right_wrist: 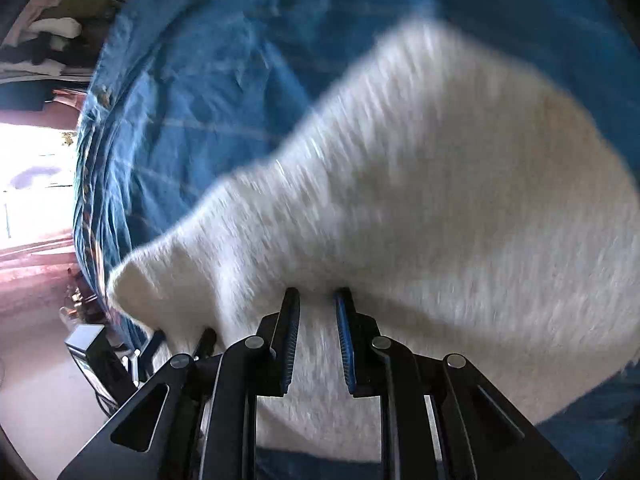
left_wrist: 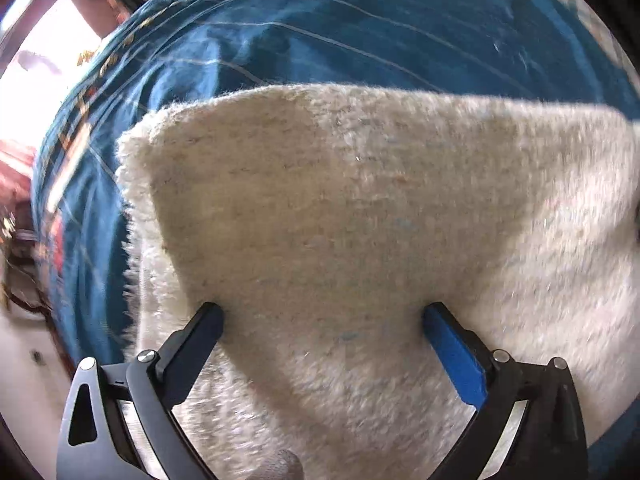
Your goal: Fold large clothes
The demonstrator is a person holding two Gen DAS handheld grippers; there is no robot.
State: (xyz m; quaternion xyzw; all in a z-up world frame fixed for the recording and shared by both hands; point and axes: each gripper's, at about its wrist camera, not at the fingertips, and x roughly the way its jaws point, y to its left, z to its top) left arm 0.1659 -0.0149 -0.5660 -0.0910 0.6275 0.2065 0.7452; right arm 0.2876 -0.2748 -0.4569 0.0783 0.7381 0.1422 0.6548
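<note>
A fluffy cream-white garment [left_wrist: 340, 208] lies on a blue bedspread [left_wrist: 320, 32]. In the left wrist view a folded flap shows its flat woven underside on top of the fleecy side. My left gripper [left_wrist: 322, 312] is open, its fingers wide apart with the tips pressed against the garment's near part. In the right wrist view the same garment [right_wrist: 420, 184] is blurred. My right gripper [right_wrist: 318, 294] has its jaws close together with a narrow gap, tips at the garment's near edge; whether it pinches fabric is unclear.
The blue bedspread [right_wrist: 224, 80] has thin pale lines and a patterned border [left_wrist: 80, 120] along its left edge. Left of the bed is a reddish floor and a bright opening [right_wrist: 32, 168]. Piled clothes [right_wrist: 56, 28] lie at top left. The other gripper [right_wrist: 120, 356] shows at lower left.
</note>
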